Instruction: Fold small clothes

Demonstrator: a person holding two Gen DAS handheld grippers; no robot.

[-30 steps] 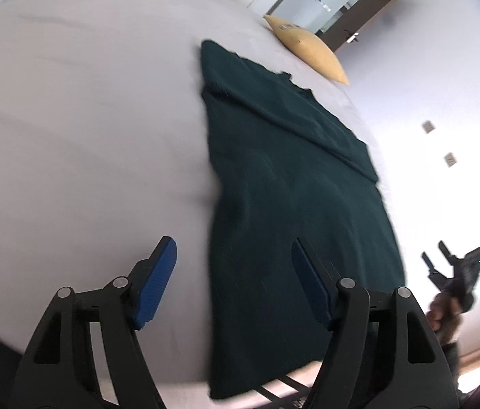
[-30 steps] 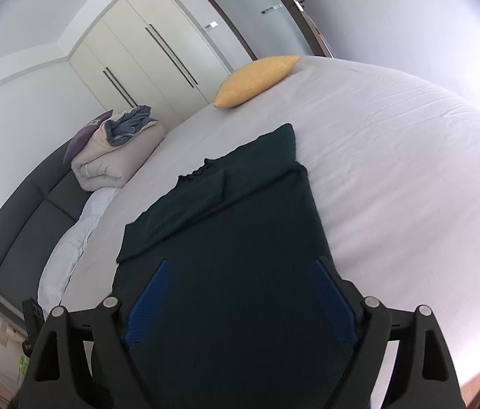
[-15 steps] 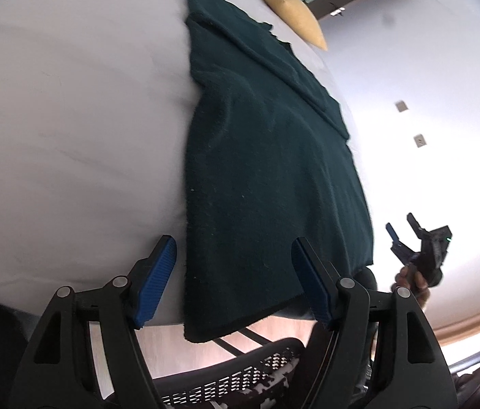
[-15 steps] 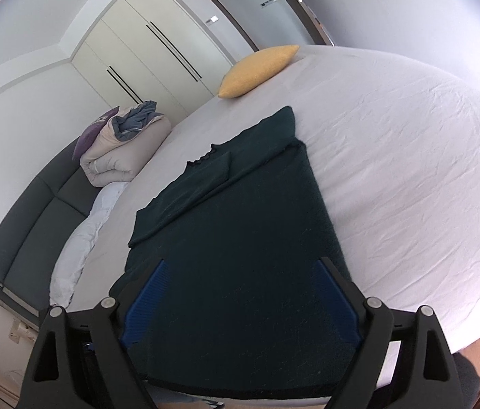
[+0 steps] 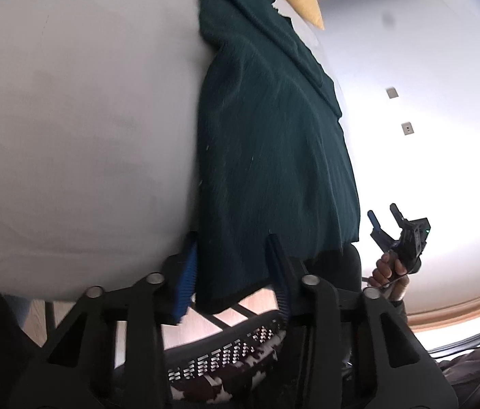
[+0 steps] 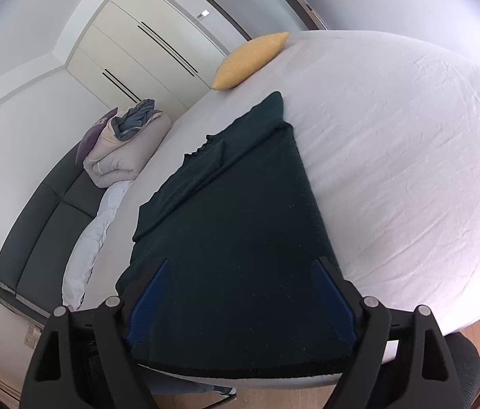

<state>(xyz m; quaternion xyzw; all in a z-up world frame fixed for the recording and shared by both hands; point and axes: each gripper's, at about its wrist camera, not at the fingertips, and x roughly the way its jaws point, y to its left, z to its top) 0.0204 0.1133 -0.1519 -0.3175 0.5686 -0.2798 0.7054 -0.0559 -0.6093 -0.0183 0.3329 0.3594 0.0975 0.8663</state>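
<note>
A dark green knit garment [image 5: 267, 136] lies flat along the white bed [image 5: 86, 119], and its hem hangs over the near edge. My left gripper [image 5: 231, 272] is at the hem's left corner. Its jaws are closing with the cloth between the blue pads [image 5: 185, 272], and the fabric there is still flat, not pinched. The right wrist view shows the same garment [image 6: 233, 221]. My right gripper [image 6: 240, 300] stands wide open just above its hem, nothing gripped. From the left wrist view, the right gripper [image 5: 386, 218] shows off the garment's right corner, held by a hand [image 5: 390, 269].
A yellow pillow [image 6: 250, 61] lies at the bed's far end. A folded duvet [image 6: 124, 150] sits on a grey sofa [image 6: 39, 225] to the left, with wardrobes [image 6: 144, 44] behind. A mesh office chair [image 5: 226, 351] stands below the bed edge on wooden floor.
The left gripper has dropped and tipped down toward the bed edge, and its jaws have narrowed around the hem corner. The right gripper has shifted slightly lower over the hem, still wide.
</note>
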